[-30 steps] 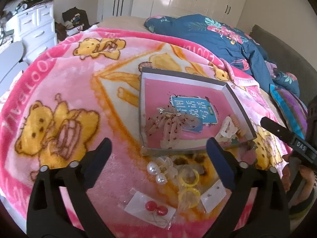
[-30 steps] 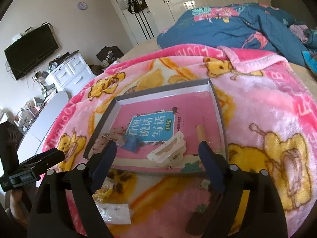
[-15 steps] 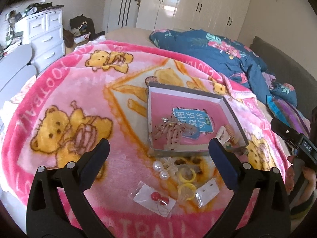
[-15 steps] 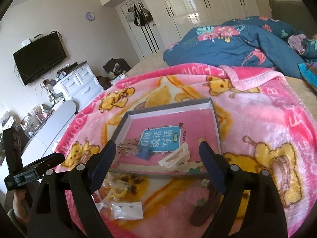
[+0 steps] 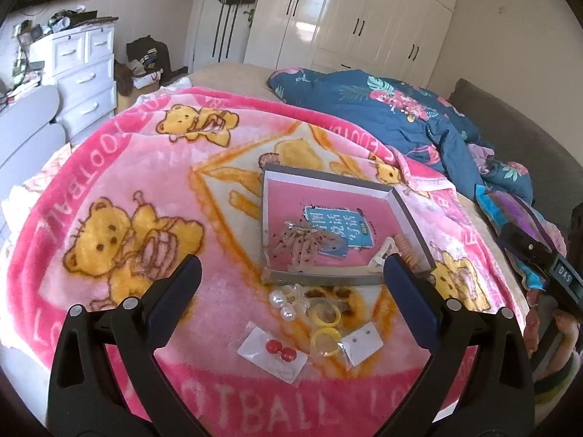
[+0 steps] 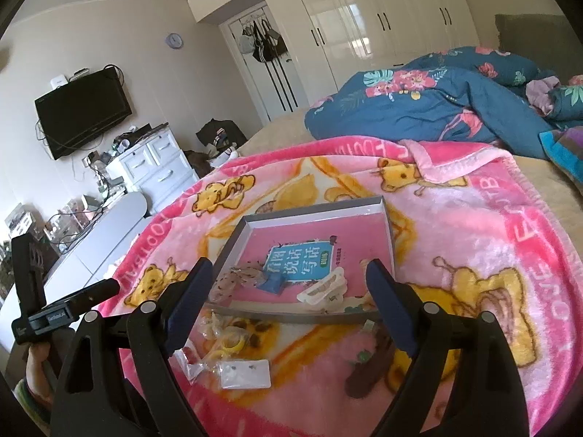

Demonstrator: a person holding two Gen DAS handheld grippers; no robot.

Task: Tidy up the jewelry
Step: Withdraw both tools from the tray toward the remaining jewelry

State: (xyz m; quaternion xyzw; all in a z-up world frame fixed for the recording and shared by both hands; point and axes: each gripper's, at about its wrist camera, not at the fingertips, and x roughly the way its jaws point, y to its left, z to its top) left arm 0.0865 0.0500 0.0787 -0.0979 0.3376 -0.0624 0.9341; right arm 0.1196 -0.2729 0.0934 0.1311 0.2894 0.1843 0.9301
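Both grippers have pulled back and up from the tray (image 5: pixel 411 218) | left gripper (image 5: pixel 291 284) and right gripper (image 6: pixel 288 287) gape empty | earring packets (image 5: pixel 271 351) loose just before tray | risk: slippery plastic escaping a pinch.

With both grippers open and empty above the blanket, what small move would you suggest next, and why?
Probably lower the left gripper toward the pearl earrings, the loose piece nearest the tray. Its jaws are open and hold nothing, as are those of the right gripper. The pearls, yellow rings and red earring card lie on the blanket outside the tray, where other pieces already lie.
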